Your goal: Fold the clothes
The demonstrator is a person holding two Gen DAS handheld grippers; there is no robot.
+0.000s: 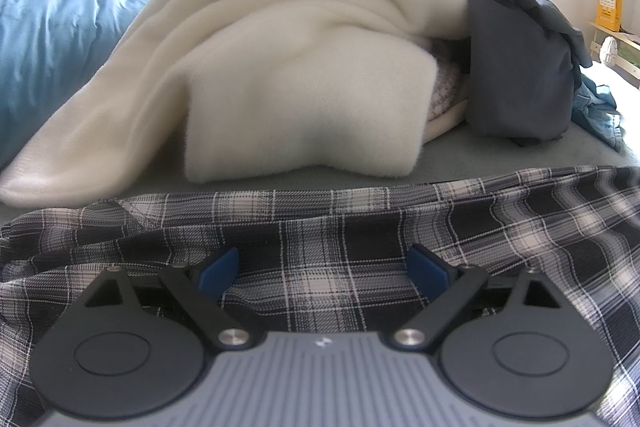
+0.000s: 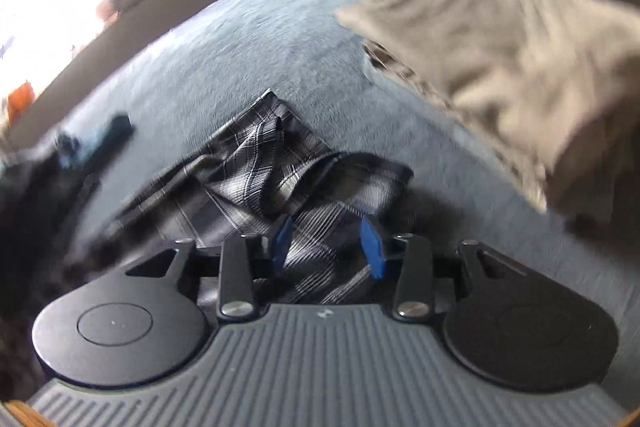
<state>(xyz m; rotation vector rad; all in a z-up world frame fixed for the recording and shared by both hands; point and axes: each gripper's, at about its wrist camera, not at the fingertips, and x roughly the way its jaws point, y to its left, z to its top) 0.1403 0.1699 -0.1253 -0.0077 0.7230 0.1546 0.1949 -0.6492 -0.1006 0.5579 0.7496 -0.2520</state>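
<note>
A black, grey and white plaid shirt (image 1: 340,235) lies spread on the blue-grey bed (image 1: 460,163) in front of me. My left gripper (image 1: 324,273) is open, its blue pads wide apart just above the plaid cloth. In the blurred right wrist view the same plaid shirt (image 2: 256,163) lies crumpled on the bed (image 2: 280,39). My right gripper (image 2: 326,247) is open, with a bunch of plaid cloth lying between its blue pads; the pads do not press on it.
A pile of clothes stands behind the shirt: a cream fleece (image 1: 280,67), a dark grey garment (image 1: 520,67) and denim (image 1: 600,115). A blue duvet (image 1: 60,39) lies at left. A beige folded garment (image 2: 500,75) lies at right, dark clothes (image 2: 92,143) at left.
</note>
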